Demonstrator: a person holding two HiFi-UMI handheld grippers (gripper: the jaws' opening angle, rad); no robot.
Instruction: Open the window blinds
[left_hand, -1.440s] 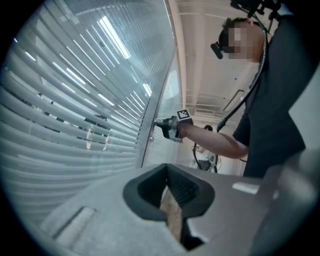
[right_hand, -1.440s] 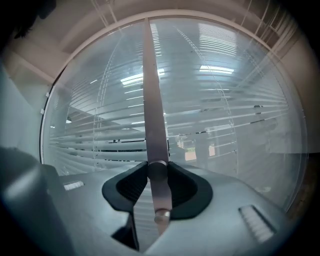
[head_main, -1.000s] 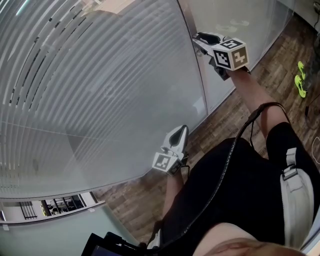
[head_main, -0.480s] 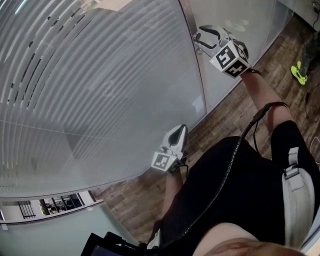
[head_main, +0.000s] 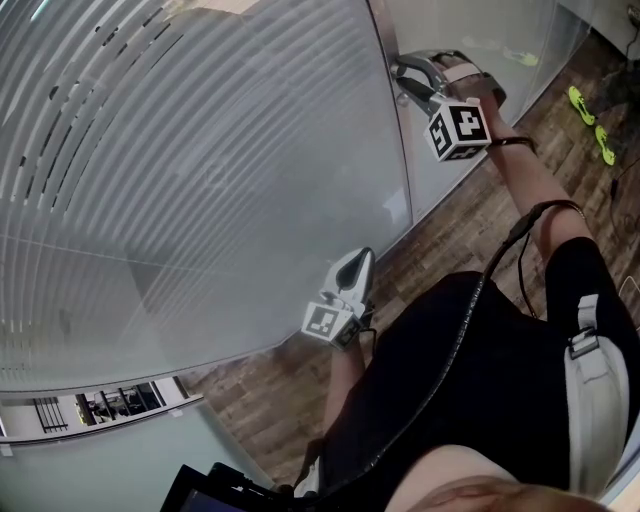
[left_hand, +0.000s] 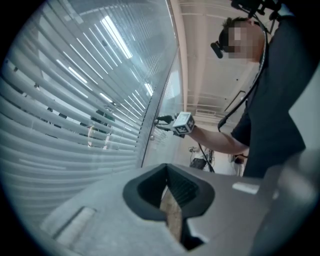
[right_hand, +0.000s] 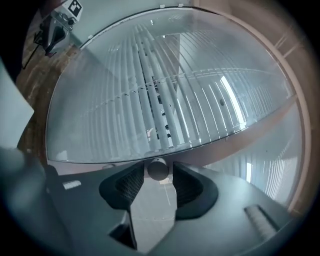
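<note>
The window blinds (head_main: 180, 180) are seen behind a large glass pane, with slim dark gaps showing between the slats at the upper left. The right gripper (head_main: 405, 78) is held high at the pane's vertical frame (head_main: 397, 150), fingers apart. They have just been closing a little, and what lies between them cannot be made out here. The left gripper (head_main: 362, 258) is held lower, near the pane's bottom edge, fingers drawn to a point. A wooden floor (head_main: 470, 215) is seen beyond, with yellow-green shoes (head_main: 578, 98) lying on it
</note>
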